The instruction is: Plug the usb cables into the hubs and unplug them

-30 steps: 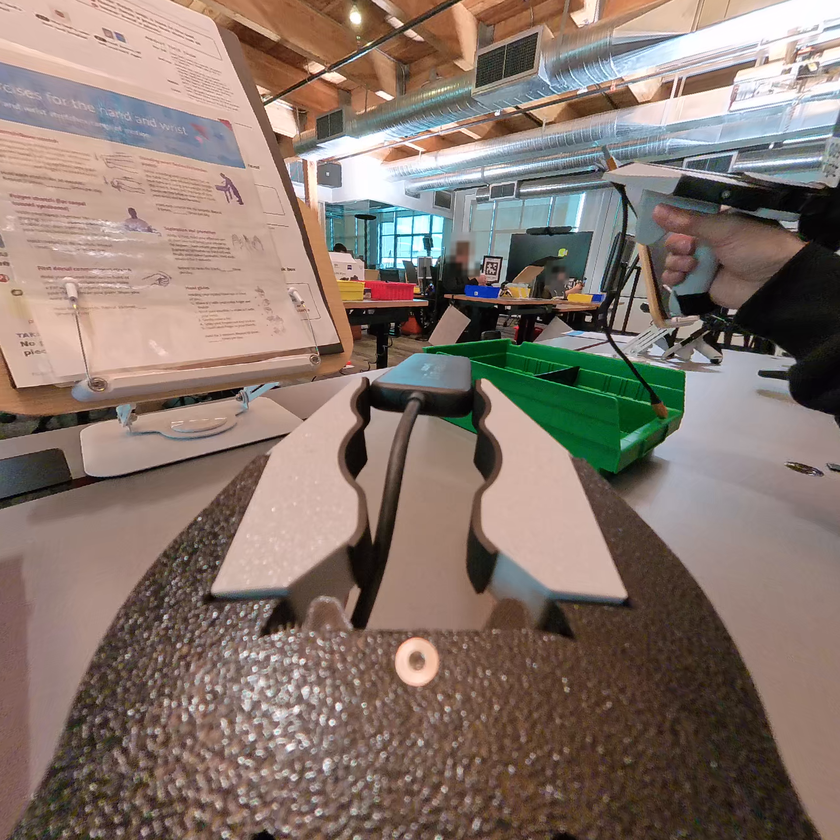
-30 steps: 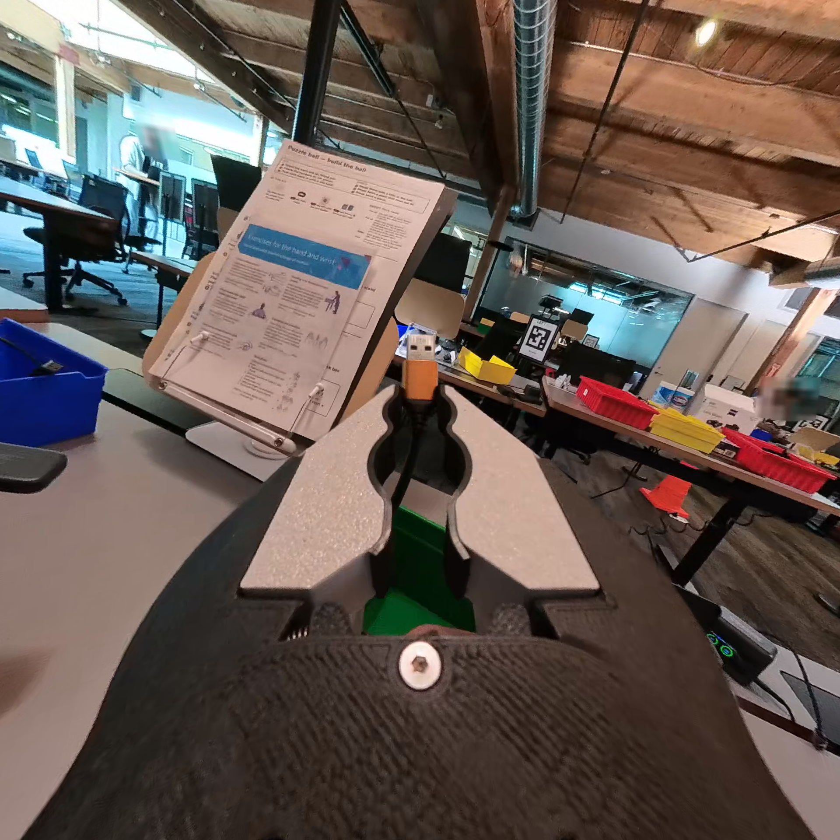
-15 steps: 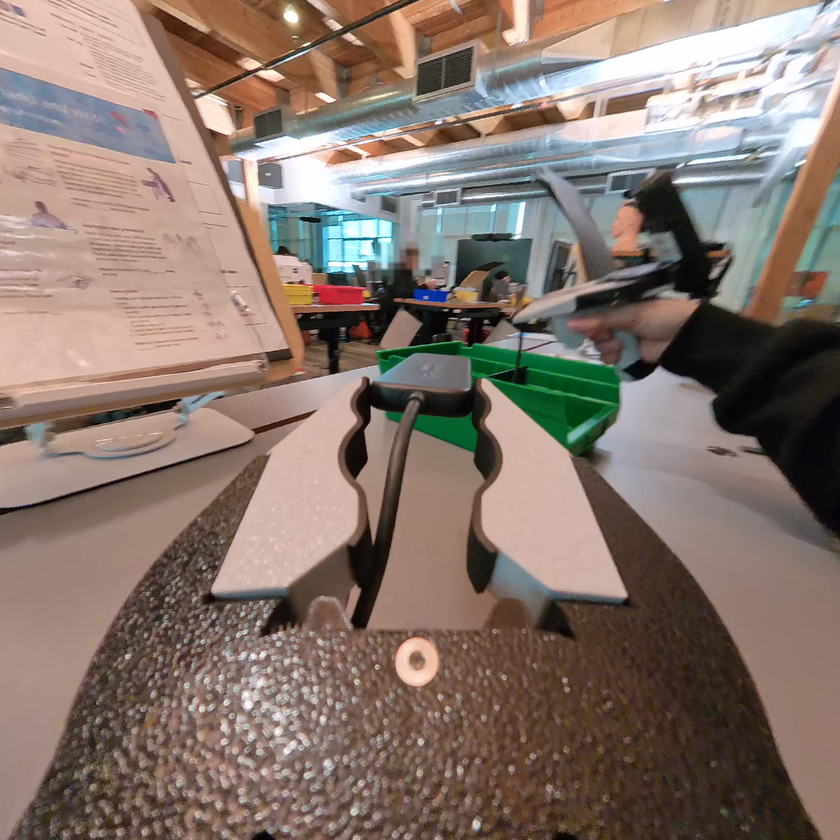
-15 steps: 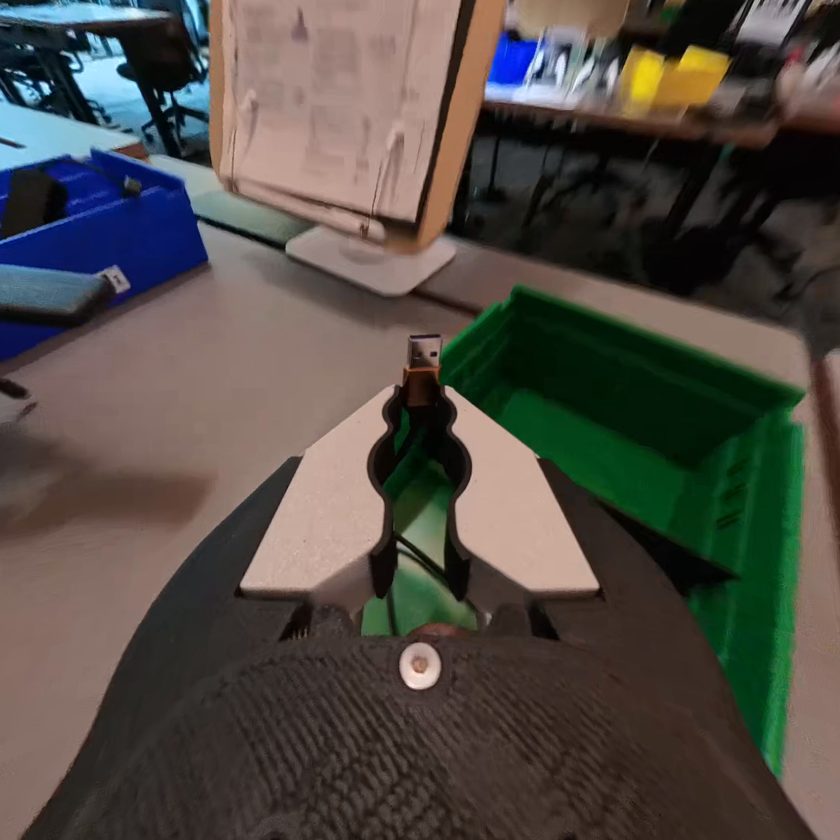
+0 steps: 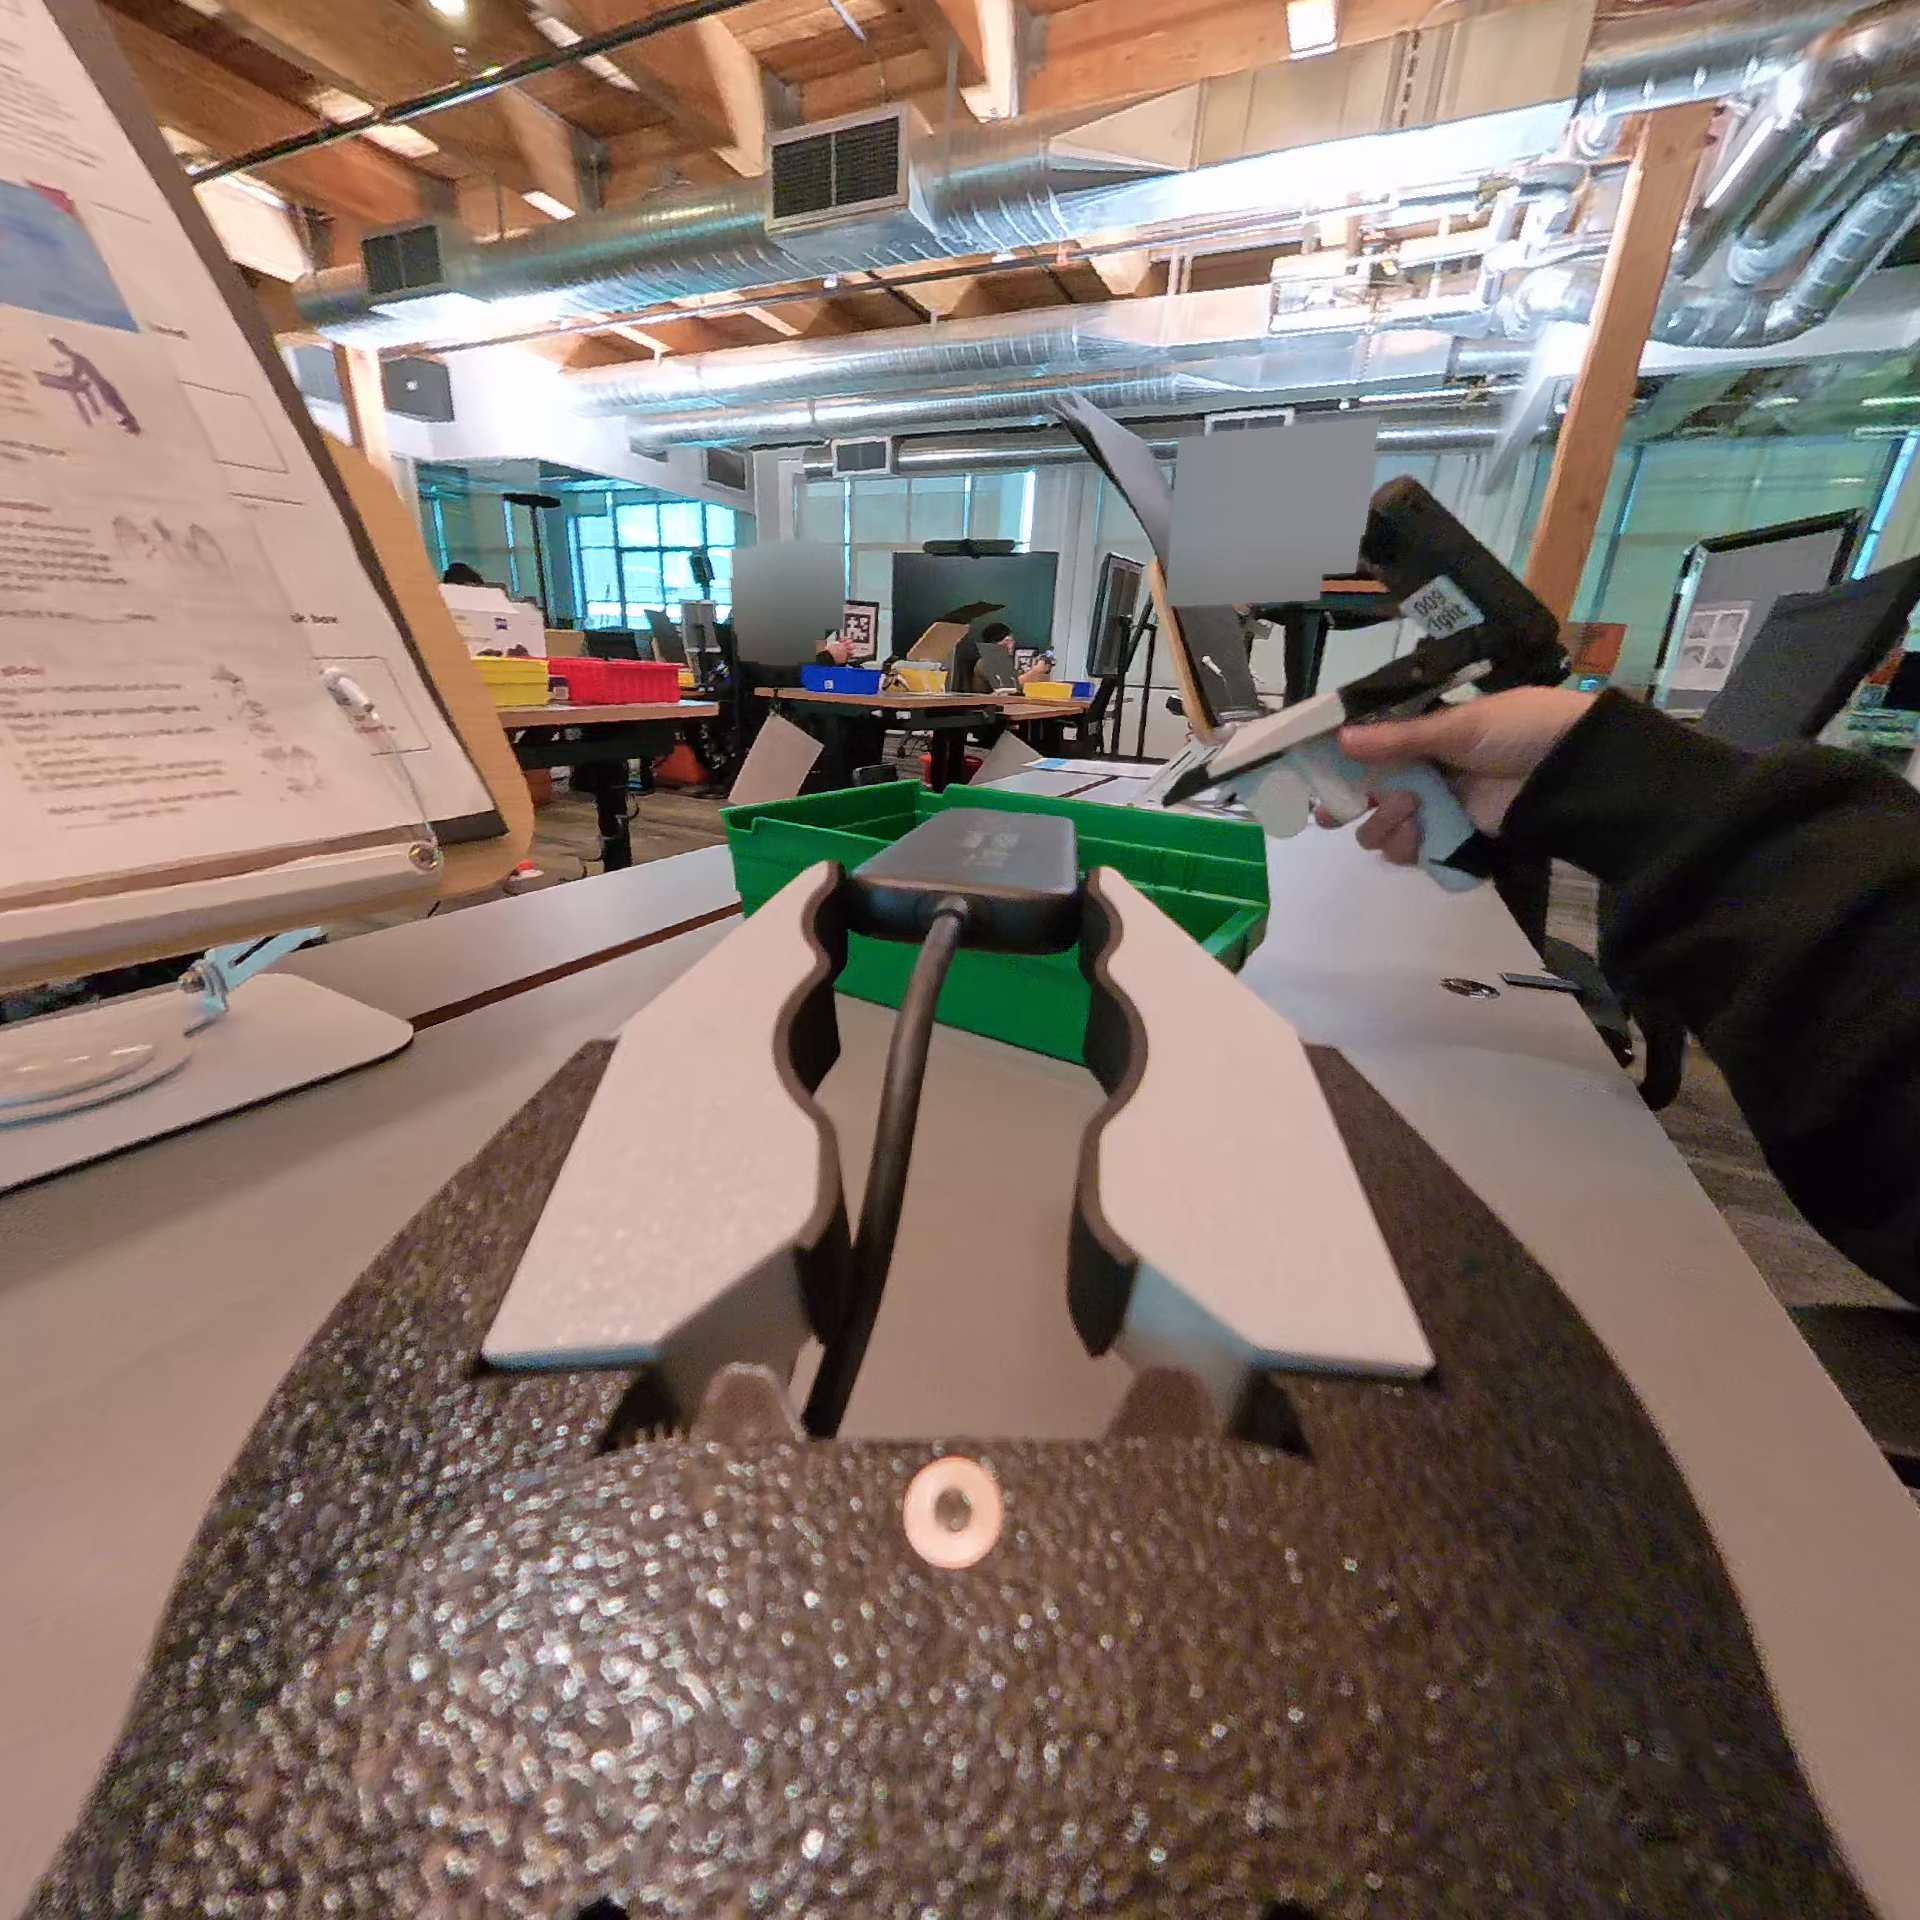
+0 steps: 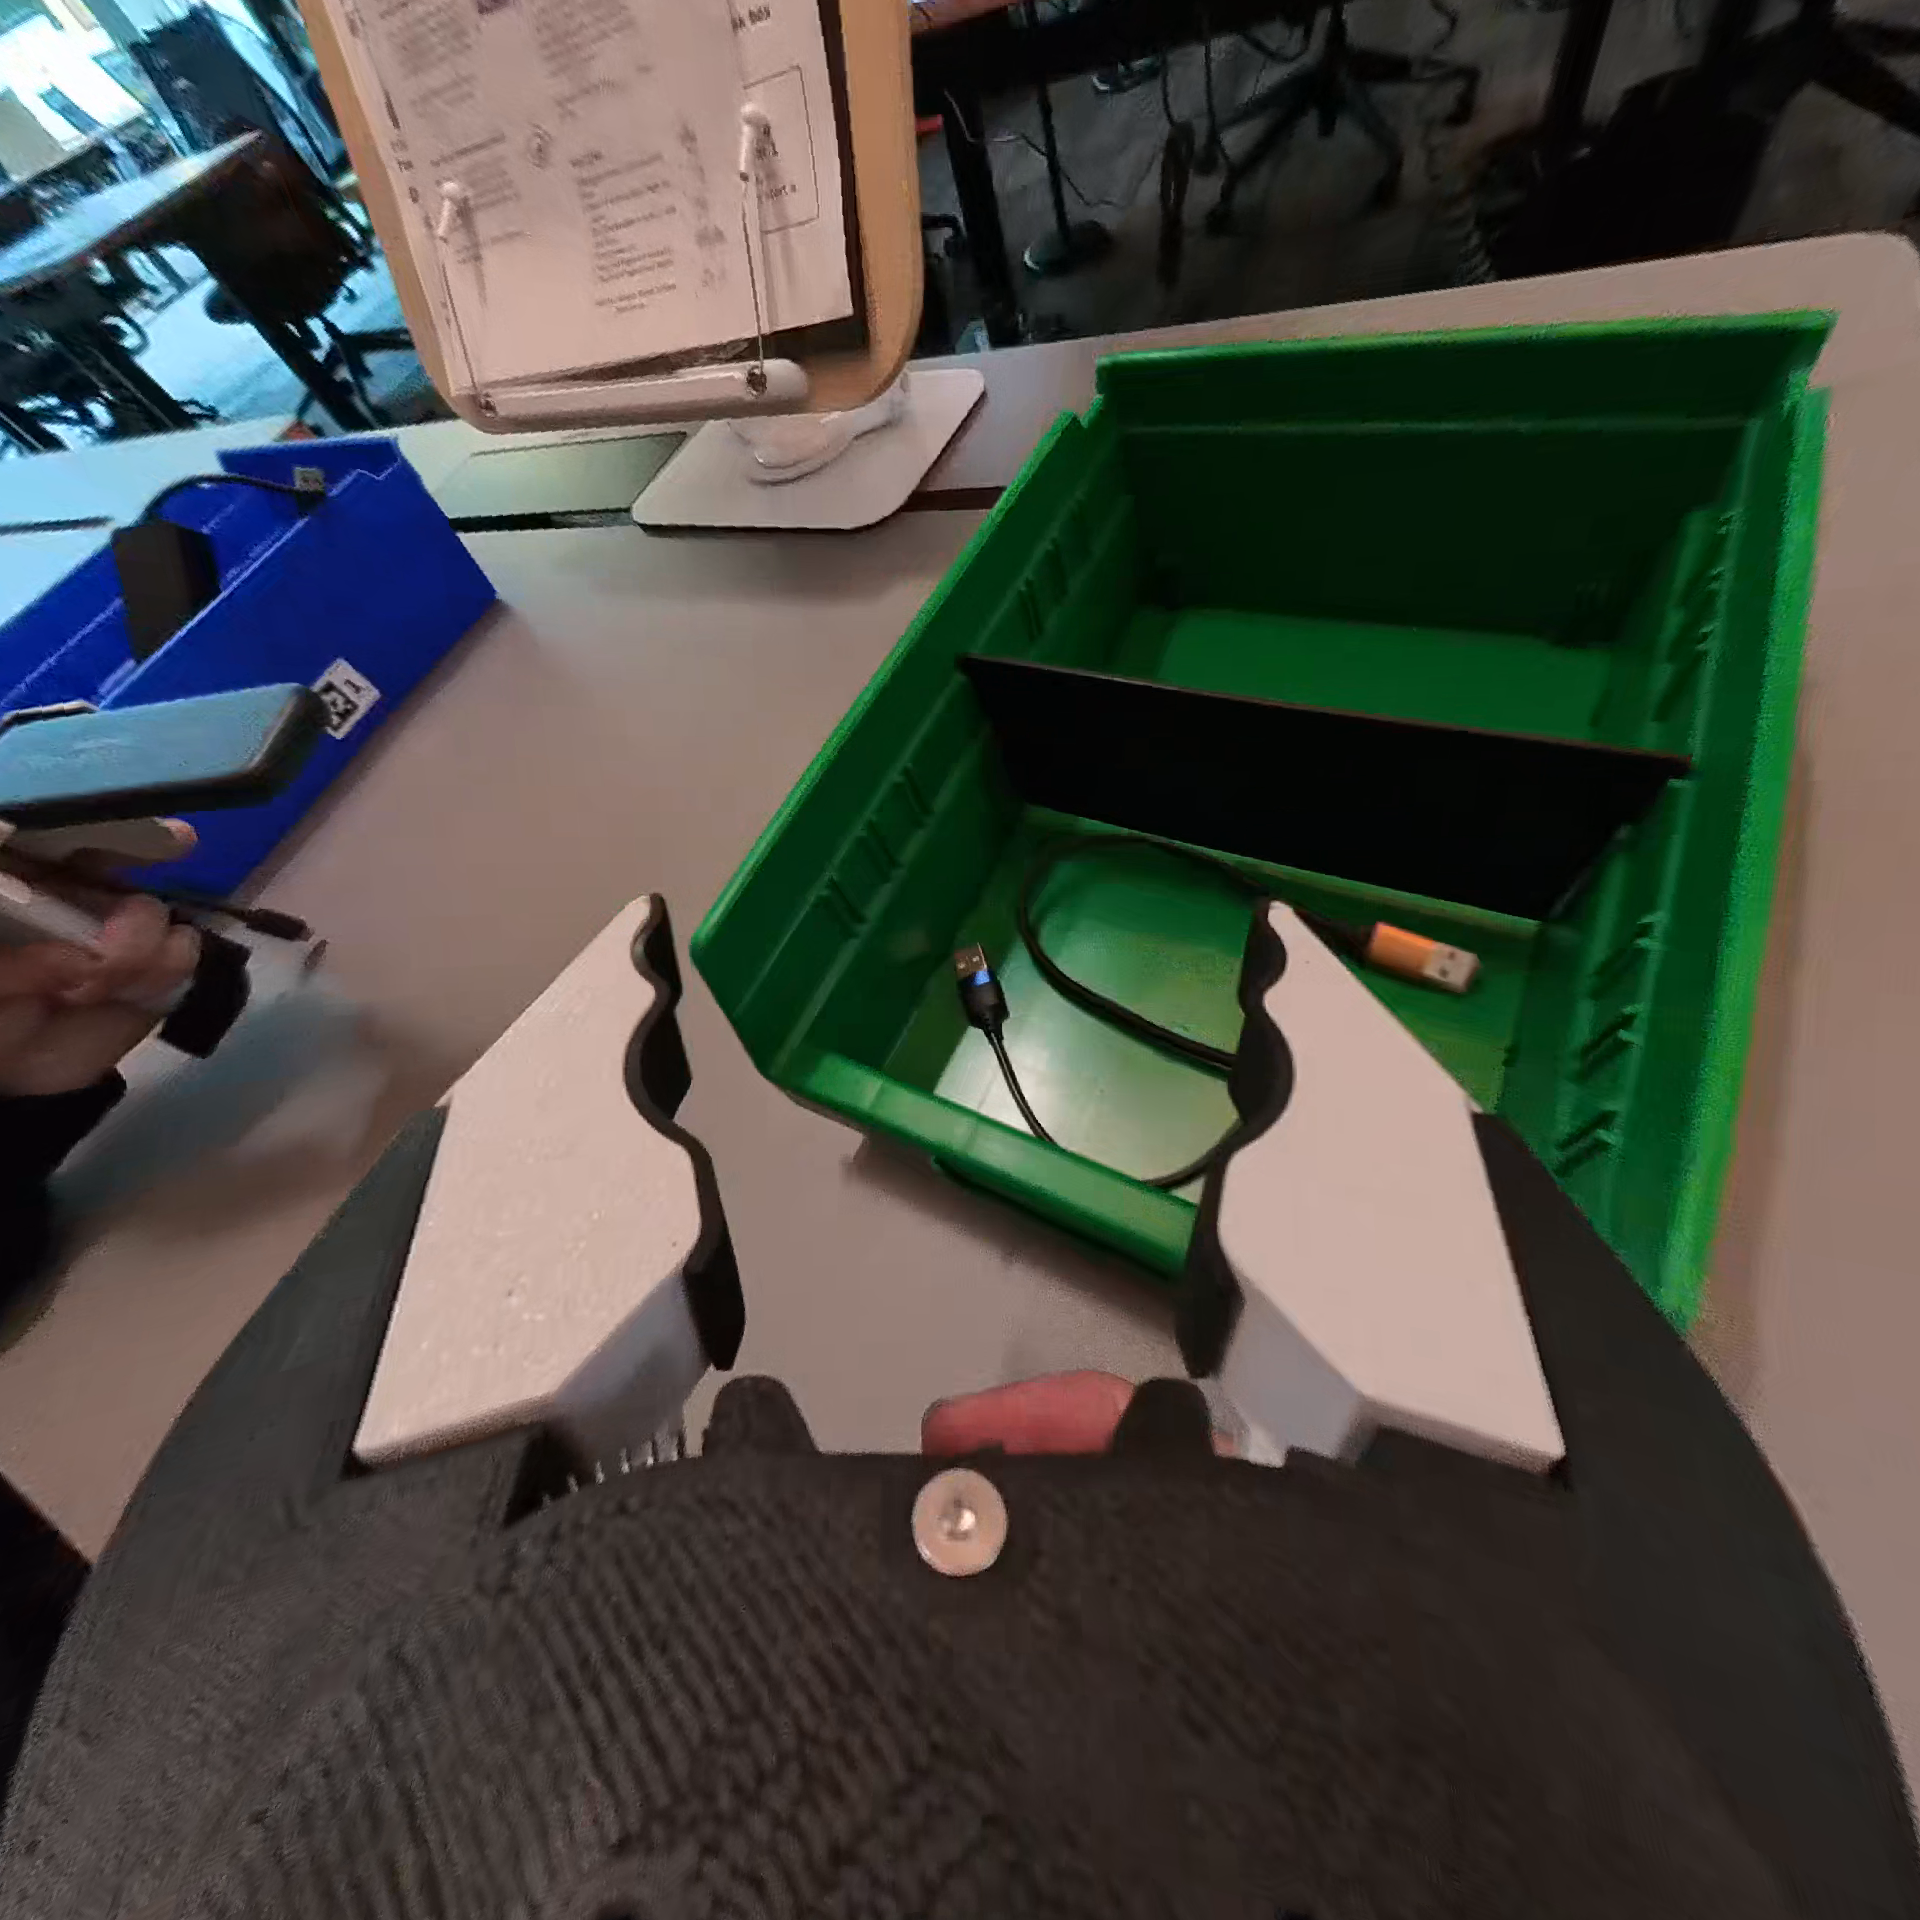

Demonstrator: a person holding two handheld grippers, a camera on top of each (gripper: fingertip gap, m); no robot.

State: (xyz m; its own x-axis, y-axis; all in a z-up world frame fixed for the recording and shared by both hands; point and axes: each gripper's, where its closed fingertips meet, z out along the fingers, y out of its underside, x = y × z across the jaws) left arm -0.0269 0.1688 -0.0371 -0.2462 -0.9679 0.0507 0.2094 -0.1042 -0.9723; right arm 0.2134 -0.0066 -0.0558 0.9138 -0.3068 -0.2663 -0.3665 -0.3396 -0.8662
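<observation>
The left gripper [image 5: 961, 904] pinches the black hub [image 5: 971, 862] at its fingertips, the hub's cord running back between the fingers. The right gripper [image 6: 956, 925] is spread wide and holds nothing. The usb cable [image 6: 1132, 997] lies in the near compartment of the green bin [image 6: 1756, 935], its orange plug [image 6: 1418, 956] beside the black divider [image 6: 1309, 769]. So this cable seems unplugged and put away. A blue bin [image 6: 270, 613] holds what may be another hub, though it is blurred; more cycles probably remain.
</observation>
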